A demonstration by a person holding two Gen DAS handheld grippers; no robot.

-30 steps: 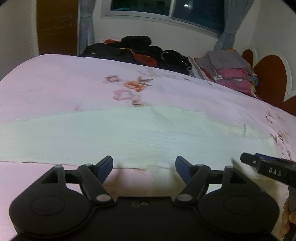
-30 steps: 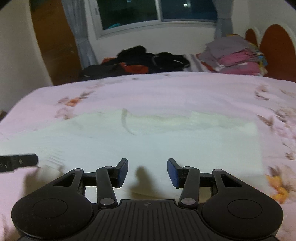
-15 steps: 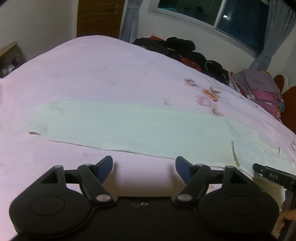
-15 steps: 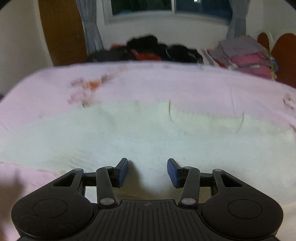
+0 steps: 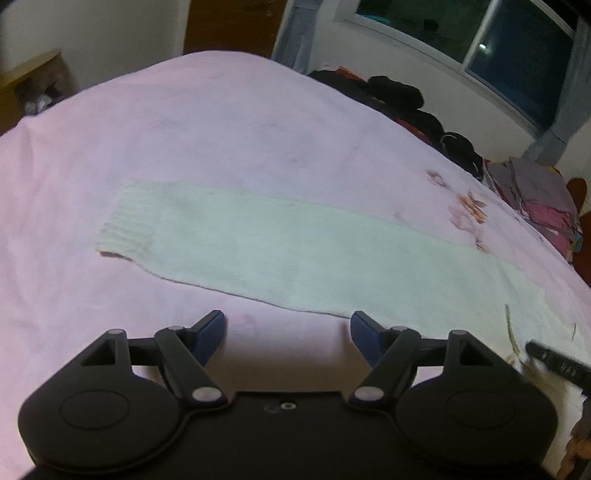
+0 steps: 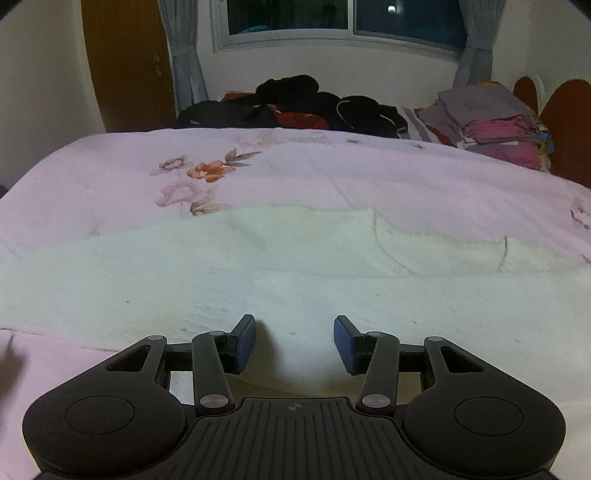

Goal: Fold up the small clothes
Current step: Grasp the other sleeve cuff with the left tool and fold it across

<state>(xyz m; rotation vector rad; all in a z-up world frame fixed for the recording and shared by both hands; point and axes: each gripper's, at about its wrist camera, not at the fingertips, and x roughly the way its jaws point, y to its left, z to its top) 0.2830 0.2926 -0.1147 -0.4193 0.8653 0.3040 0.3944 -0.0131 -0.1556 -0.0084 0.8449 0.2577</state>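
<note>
I am holding my left gripper (image 5: 287, 332) with its blue-padded jaws standing wide apart and nothing between them, over bare pink bedspread (image 5: 229, 122) just short of the garment's near edge. My right gripper (image 6: 294, 341) is also gaping, less widely, and empty, hovering over the cloth itself.

The garment is a pale, cream-white knitted sweater (image 6: 295, 266), lying flat across the bedspread. One long sleeve (image 5: 280, 251) is stretching out to the left, ending in a ribbed cuff (image 5: 123, 225). In the right view its body is showing a few soft folds and a curved seam line.

Further off, a heap of dark clothes (image 6: 295, 103) and a folded stack (image 6: 491, 122) are sitting at the bed's far side under the window (image 6: 343, 18).
</note>
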